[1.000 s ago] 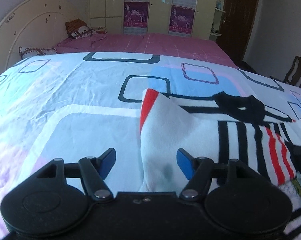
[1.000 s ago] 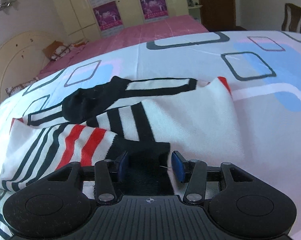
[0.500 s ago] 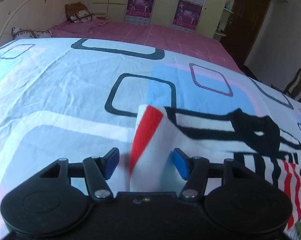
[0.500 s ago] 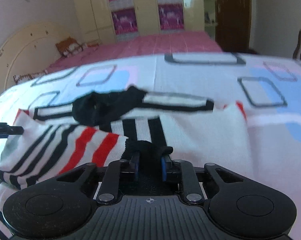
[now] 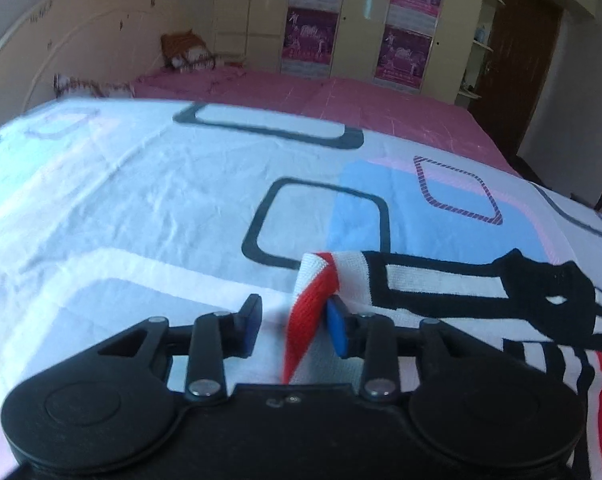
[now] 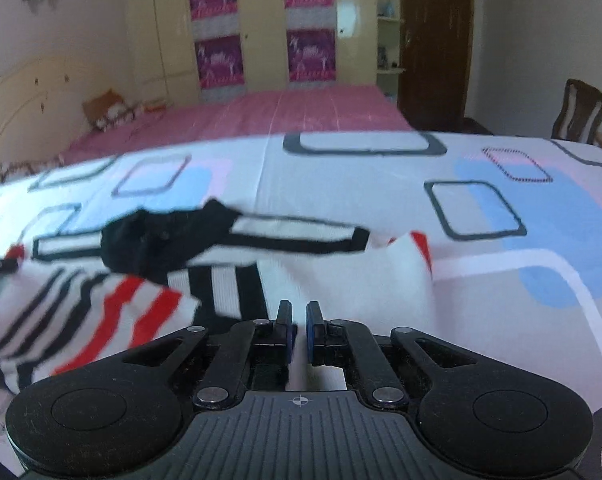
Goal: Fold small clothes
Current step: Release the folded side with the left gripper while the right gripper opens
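The right gripper (image 6: 297, 330) had narrowed onto the striped shirt's (image 6: 229, 280) hem; the left gripper (image 5: 293, 322), still wide, straddled its red-edged sleeve (image 5: 313, 292) before lifting.

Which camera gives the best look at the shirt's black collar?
The right wrist view: the black collar sits near centre, whole though slightly blurred. The left wrist view shows it sharper but far right, partly cut by the frame edge.

garment (image 6: 237, 288) | left part blurred (stripes smeared) | near hem hidden behind right tongs (image 6: 297, 332)
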{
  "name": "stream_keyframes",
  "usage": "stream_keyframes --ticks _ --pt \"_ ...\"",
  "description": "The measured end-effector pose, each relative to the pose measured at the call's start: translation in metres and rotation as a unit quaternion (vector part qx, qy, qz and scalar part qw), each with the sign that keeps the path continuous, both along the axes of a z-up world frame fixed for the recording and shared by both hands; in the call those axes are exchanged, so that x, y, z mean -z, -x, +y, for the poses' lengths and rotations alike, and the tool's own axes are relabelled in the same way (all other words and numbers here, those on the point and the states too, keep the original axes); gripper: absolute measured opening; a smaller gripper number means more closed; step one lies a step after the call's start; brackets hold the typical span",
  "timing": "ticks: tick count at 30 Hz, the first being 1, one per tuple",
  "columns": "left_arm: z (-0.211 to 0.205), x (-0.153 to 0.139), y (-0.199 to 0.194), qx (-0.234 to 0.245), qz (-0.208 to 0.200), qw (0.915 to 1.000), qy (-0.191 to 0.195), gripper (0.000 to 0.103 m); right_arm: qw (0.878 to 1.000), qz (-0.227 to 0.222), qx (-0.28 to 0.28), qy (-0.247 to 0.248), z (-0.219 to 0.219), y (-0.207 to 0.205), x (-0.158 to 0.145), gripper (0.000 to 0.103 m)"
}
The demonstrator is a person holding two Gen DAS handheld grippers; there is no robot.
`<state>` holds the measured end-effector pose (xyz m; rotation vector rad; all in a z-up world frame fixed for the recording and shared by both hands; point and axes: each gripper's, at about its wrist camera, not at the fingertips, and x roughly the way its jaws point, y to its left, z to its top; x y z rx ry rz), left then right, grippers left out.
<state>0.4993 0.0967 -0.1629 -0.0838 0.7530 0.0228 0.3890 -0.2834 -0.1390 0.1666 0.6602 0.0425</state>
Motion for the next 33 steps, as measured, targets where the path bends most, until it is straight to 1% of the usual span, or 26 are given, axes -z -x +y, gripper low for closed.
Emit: stream_keyframes --ticks 2,4,6,7,8,9,13,15,17,19,22,24,26,29,31,33 --pt "-0.001 -0.008 0.011 0.001 -0.010 0.9999 -0.003 0.036 1.000 -0.001 -0.011 -0.005 0.005 0.001 -0.003 0.005" --pt "-0.005 -0.017 0.028 0.015 -0.020 0.9997 -0.006 0.040 1.000 0.003 -0.021 -0.016 0.009 0.003 -0.002 0.007" --pt "-0.011 -0.023 0.047 0.034 -0.027 0.9989 -0.017 0.041 0.999 0.006 -0.029 -0.023 0.014 0.007 -0.001 0.012" --pt "-0.015 -0.025 0.058 0.045 -0.028 0.9984 -0.019 0.043 0.999 0.006 -0.036 -0.024 0.018 0.010 0.000 0.024" --pt "-0.019 -0.026 0.068 0.056 -0.028 0.9979 -0.020 0.046 0.999 0.005 -0.041 -0.024 0.022 0.013 0.000 0.043" --pt "-0.023 -0.026 0.078 0.065 -0.025 0.9973 -0.021 0.048 0.999 0.003 -0.044 -0.022 0.025 0.015 0.001 0.046" --pt "-0.039 -0.014 0.111 0.098 -0.008 0.9947 -0.029 0.049 0.998 0.009 -0.063 -0.007 0.041 0.023 0.005 0.046" --pt "-0.041 0.000 0.119 0.095 0.011 0.9947 -0.037 0.049 0.998 0.018 -0.067 0.002 0.044 0.025 0.010 0.046" --pt "-0.040 0.007 0.123 0.094 0.002 0.9945 -0.045 0.051 0.997 0.037 -0.062 0.026 0.045 0.025 0.020 0.046" --pt "-0.040 0.009 0.121 0.096 0.000 0.9938 -0.056 0.051 0.996 0.042 -0.059 0.044 0.041 0.027 0.029 0.046" --pt "-0.039 0.008 0.117 0.089 0.005 0.9946 -0.053 0.051 0.997 0.052 -0.047 0.017 0.030 0.028 0.029 0.046" --pt "-0.041 0.005 0.117 0.086 0.010 0.9945 -0.058 0.050 0.997 0.054 -0.044 0.014 0.028 0.033 0.025 0.046" --pt "-0.042 0.000 0.122 0.081 0.014 0.9951 -0.055 0.050 0.998 0.041 -0.047 -0.007 0.023 0.044 0.017 0.046" --pt "-0.045 -0.009 0.132 0.069 0.016 0.9964 -0.047 0.056 0.998 0.032 -0.053 -0.016 0.019 0.060 0.007 0.046" --pt "-0.048 -0.015 0.140 0.066 0.016 0.9969 -0.039 0.057 0.997 0.030 -0.061 -0.024 0.015 0.070 0.003 0.046" --pt "-0.055 -0.019 0.149 0.067 0.013 0.9968 -0.042 0.059 0.997 0.028 -0.068 -0.030 0.014 0.080 0.000 0.046"
